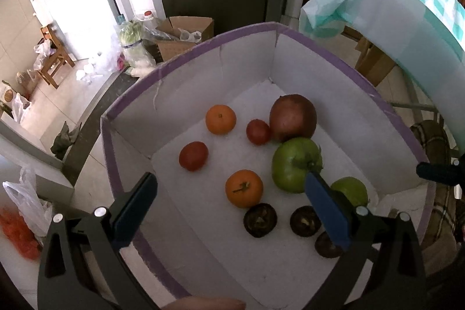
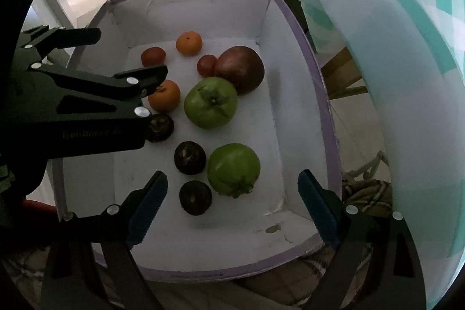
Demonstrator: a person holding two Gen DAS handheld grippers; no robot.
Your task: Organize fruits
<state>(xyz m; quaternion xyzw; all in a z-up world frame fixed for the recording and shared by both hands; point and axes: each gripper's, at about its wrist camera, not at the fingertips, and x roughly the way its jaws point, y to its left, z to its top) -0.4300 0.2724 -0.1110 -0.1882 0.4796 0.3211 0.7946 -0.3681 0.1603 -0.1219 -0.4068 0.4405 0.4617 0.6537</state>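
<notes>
A white box with a purple rim holds the fruit. Inside lie two oranges, two red tomatoes, a dark red pomegranate, two green fruits and three dark round fruits. My left gripper is open and empty above the box, over the near orange; it also shows in the right wrist view. My right gripper is open and empty above the near green fruit.
A teal and white checked cloth hangs at the right over a wooden table frame. Beyond the box are a cardboard box, bags and bottles on the tiled floor, and a wooden chair. A plaid fabric lies under the box.
</notes>
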